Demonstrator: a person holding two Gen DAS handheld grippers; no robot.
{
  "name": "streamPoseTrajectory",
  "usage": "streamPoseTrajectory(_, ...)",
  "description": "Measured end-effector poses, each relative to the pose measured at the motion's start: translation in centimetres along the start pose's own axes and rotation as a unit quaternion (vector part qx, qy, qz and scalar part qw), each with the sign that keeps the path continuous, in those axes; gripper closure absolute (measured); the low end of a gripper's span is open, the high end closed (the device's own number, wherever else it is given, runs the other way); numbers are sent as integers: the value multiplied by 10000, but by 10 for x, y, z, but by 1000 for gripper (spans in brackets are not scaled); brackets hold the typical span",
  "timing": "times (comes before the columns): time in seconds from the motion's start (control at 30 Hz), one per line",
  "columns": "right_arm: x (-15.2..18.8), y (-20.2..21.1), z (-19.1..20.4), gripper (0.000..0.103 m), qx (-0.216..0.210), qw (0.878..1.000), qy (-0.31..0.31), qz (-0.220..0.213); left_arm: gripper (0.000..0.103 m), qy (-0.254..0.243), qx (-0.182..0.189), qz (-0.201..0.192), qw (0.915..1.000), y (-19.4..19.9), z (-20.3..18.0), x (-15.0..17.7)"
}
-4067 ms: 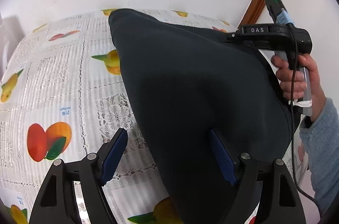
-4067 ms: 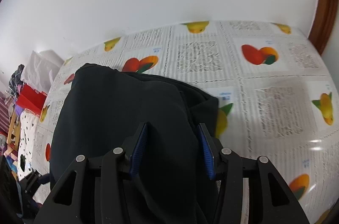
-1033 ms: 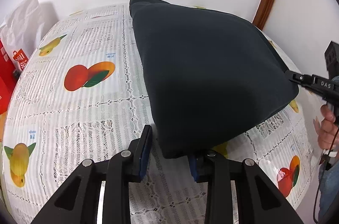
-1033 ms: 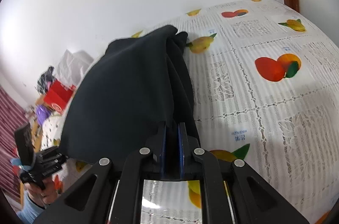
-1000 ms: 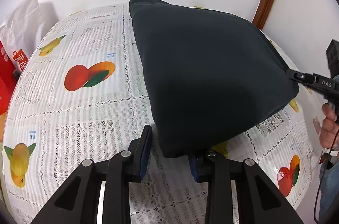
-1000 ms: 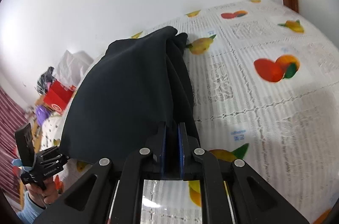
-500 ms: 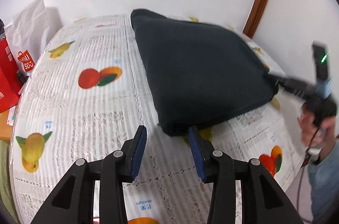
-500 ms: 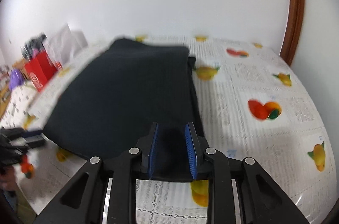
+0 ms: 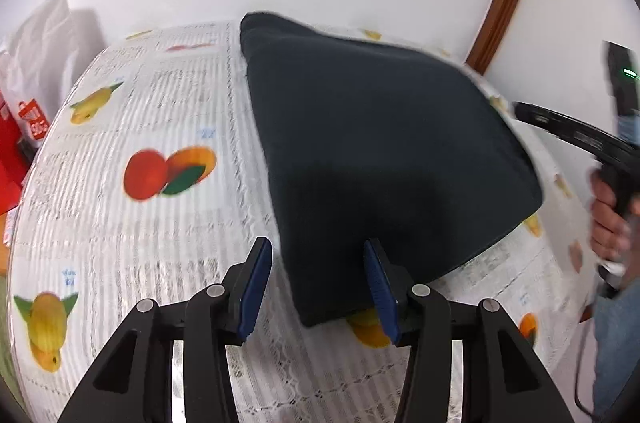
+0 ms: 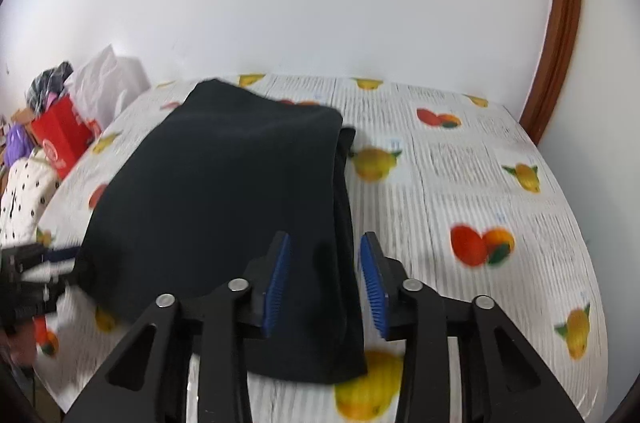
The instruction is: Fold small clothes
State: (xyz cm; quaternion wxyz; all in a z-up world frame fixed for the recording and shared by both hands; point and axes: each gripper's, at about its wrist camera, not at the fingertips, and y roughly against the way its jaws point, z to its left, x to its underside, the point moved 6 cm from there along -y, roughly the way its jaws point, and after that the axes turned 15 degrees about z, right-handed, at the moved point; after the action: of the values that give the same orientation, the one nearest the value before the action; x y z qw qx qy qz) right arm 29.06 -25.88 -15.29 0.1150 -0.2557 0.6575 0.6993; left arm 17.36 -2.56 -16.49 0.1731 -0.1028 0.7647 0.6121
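Observation:
A dark navy garment (image 9: 384, 151) lies folded flat on the fruit-print tablecloth (image 9: 160, 127). My left gripper (image 9: 316, 287) is open, its blue pads either side of the garment's near corner, holding nothing. My right gripper (image 10: 324, 283) is open above the garment (image 10: 224, 191) at its near right edge, where thinner layers stick out from under the top fold. The right gripper also shows at the right edge of the left wrist view (image 9: 576, 135), and the left gripper at the left edge of the right wrist view (image 10: 28, 275).
A white wall stands behind the table, with a brown wooden door frame (image 10: 560, 23) at the right. A red bag (image 10: 60, 135), a white bag (image 10: 104, 83) and other items sit beyond the table's left end. The tablecloth (image 10: 480, 183) right of the garment is bare.
Both grippers have opened and let go of the garment, which now lies flat. Both have drawn back a little and risen; the views are motion-blurred.

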Motion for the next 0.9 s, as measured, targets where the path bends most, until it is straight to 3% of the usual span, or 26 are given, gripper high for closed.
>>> streamPoseTrajectory(0.1, -28, -18, -1, 59, -123, 9998, -128, 126, 57, -7, -60, -219, 9997, 11, 4, -18)
streamPoseTrajectory(0.27, -82, -62, -2, 58, -453, 9970, -399, 479, 55, 25, -39, -119, 9999, -3, 13, -45)
streamPoseTrajectory(0.57, -133, -126, -8, 55, -1008, 9856, -913, 1005, 45, -172, 196, -109, 9996, -23, 7, -66)
streamPoseTrajectory(0.63, -140, -134, -9, 73, -1250, 9818, -1035, 990, 43, -178, 218, -84, 9996, -27, 7, -67)
streamPoseTrajectory(0.67, -143, -132, -8, 93, -1345, 9823, -969, 870, 42, -172, 239, -74, 9995, -28, 8, -67)
streamPoseTrajectory(0.73, -149, -109, -4, 94, -1532, 9867, -545, 65, 42, -118, 338, -46, 9993, -30, 11, -67)
streamPoseTrajectory(0.8, -149, -96, -7, 95, -1404, 9881, -413, -470, 41, -46, 475, -22, 9989, -32, 12, -66)
streamPoseTrajectory(0.9, -145, -118, -9, 94, -1195, 9913, -545, -14, 41, -14, 524, -12, 9986, -32, 13, -66)
